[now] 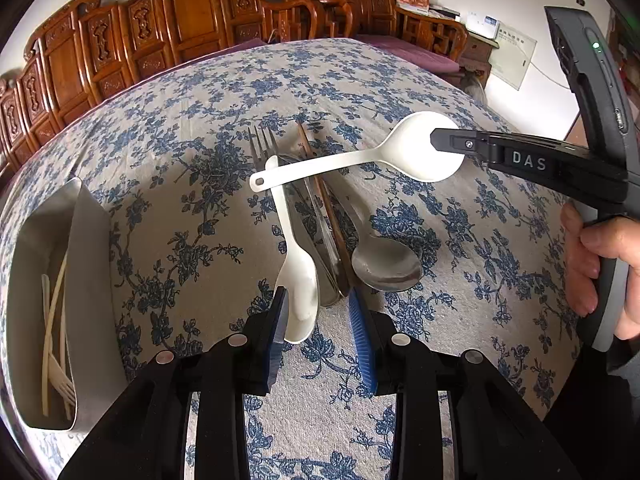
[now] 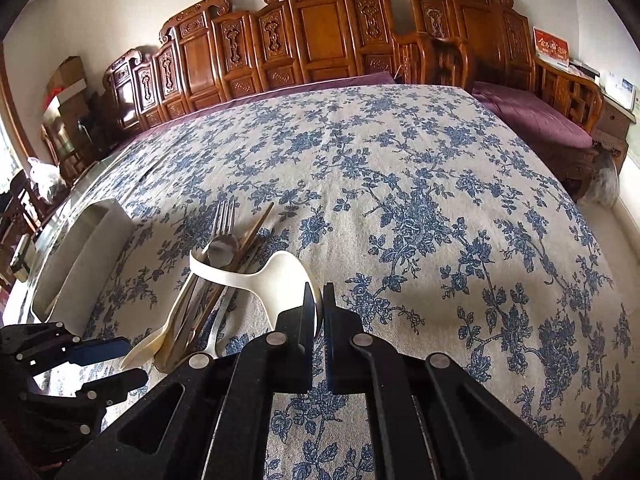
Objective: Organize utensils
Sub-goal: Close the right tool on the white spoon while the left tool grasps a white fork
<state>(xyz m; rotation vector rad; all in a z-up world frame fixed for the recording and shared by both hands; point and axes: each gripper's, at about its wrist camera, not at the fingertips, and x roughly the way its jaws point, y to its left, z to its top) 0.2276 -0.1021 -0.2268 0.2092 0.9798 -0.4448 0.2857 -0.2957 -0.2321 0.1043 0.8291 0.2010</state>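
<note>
My right gripper (image 2: 319,294) is shut on the bowl of a white plastic ladle spoon (image 2: 276,280), holding it above the utensil pile; it shows in the left wrist view (image 1: 434,140) with the spoon (image 1: 360,158) lifted crosswise. The pile (image 1: 320,232) holds a second white spoon (image 1: 298,292), a metal spoon (image 1: 384,266), a fork (image 1: 262,144), brown chopsticks (image 1: 320,184) and other metal pieces. My left gripper (image 1: 318,300) is open, its fingers (image 1: 280,312) astride the near end of the pile, touching nothing I can tell.
A grey rectangular holder (image 1: 86,248) stands at the left with pale chopsticks and a plastic fork (image 1: 54,344) inside; it also shows in the right wrist view (image 2: 86,248). The blue-flowered tablecloth (image 2: 440,208) covers the table. Carved wooden benches (image 2: 320,32) line the far side.
</note>
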